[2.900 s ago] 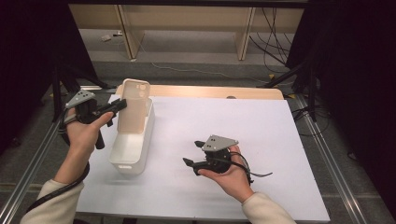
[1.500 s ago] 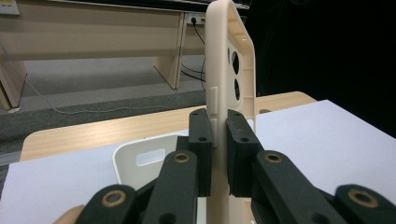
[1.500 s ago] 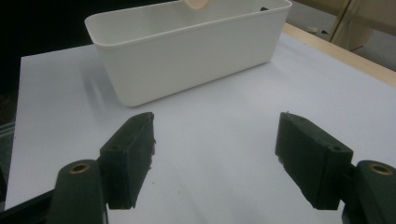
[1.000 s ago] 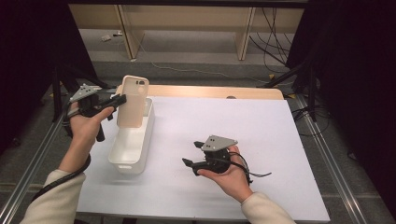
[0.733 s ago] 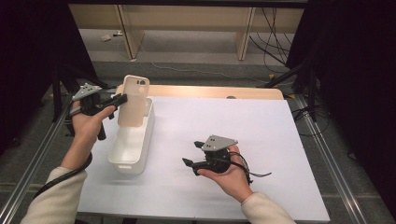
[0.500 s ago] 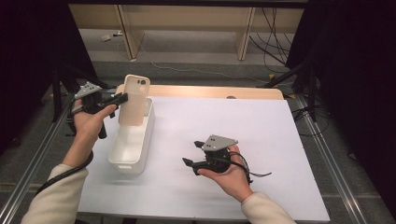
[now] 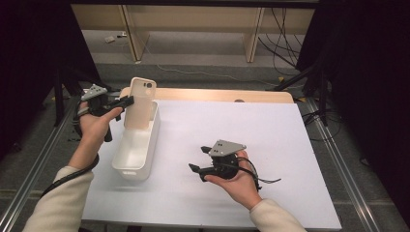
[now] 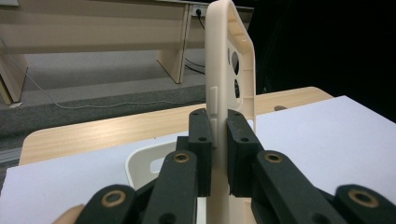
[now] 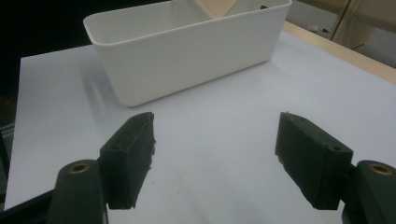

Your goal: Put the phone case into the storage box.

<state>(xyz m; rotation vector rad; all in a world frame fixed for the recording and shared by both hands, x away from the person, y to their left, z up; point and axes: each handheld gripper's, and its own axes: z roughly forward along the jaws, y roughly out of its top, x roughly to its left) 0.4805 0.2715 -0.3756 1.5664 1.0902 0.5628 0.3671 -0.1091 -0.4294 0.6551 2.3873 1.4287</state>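
The left gripper (image 7: 126, 100) is clamped on the side edge of a cream-coloured plastic phone case (image 7: 139, 103), holding it upright over the far end of a white rectangular plastic bin (image 7: 136, 145). In the left gripper view the 2 black pads (image 8: 201, 140) pinch the case's (image 8: 229, 70) thin rim just below its camera cut-outs. The bin sits near the left edge of the white counter (image 7: 280, 159), its long side running away from the person. The right gripper (image 7: 199, 158) rests released, jaws spread wide with nothing between them, on open counter to the right of the bin. Bare white surface stretches from there to the right and far edges.
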